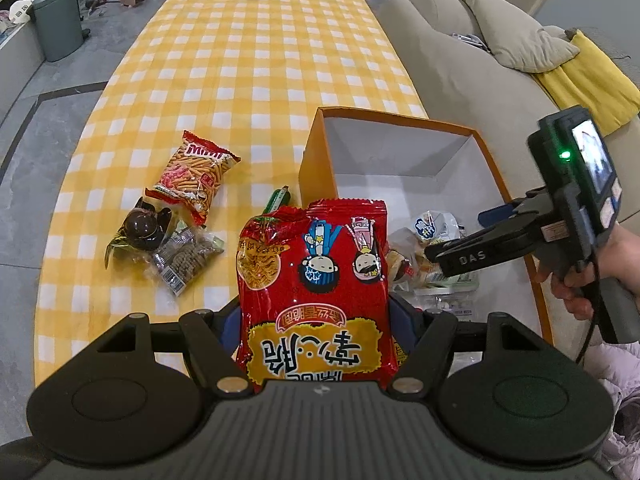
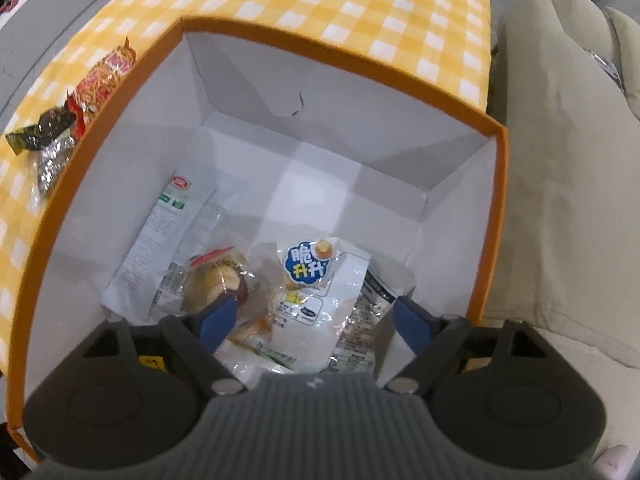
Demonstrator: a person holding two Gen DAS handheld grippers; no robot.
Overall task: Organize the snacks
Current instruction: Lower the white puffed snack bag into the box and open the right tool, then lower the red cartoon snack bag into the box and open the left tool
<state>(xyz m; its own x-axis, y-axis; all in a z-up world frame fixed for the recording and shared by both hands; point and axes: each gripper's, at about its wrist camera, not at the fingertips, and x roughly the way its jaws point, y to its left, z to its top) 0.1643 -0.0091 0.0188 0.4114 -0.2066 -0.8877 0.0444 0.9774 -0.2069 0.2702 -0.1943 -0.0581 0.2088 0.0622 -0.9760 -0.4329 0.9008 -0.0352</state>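
Snacks are split between the orange box [image 2: 494, 216] and the checked desk [image 1: 248, 64]. My left gripper [image 1: 316, 320] is clamped on the red noodle packet [image 1: 314, 280], its blue pads pressing the packet's two side edges. The packet stands with its long axis running straight away from the gripper, print upside down to my camera, far end reaching over the near corner of the box.

Ahead and to the left of that gripper, on the desk, lie the Mimi stick-snack bag [image 1: 196, 178], long axis slanting away to the right, a dark round chocolate in foil [image 1: 140, 228] and a clear biscuit pack [image 1: 186, 258] touching it. A small green wrapped piece [image 1: 278, 199] pokes out just behind the red packet.

My right gripper [image 2: 316, 316] points steeply down into the box, jaws spread wide with nothing pinched. No earlier view tells me more. Just below its fingertips [image 2: 218, 314] sits a white pouch with a blue label [image 2: 320, 280], lying loose between the pads without touching them as far as I can tell. Left of it is a clear bag of pastry [image 2: 216, 280], and further left a long white-green packet [image 2: 160, 236], long axis running away from the gripper along the box's left wall.

From the left camera I see a hand [image 1: 580, 280] gripping the right tool's handle over the box.
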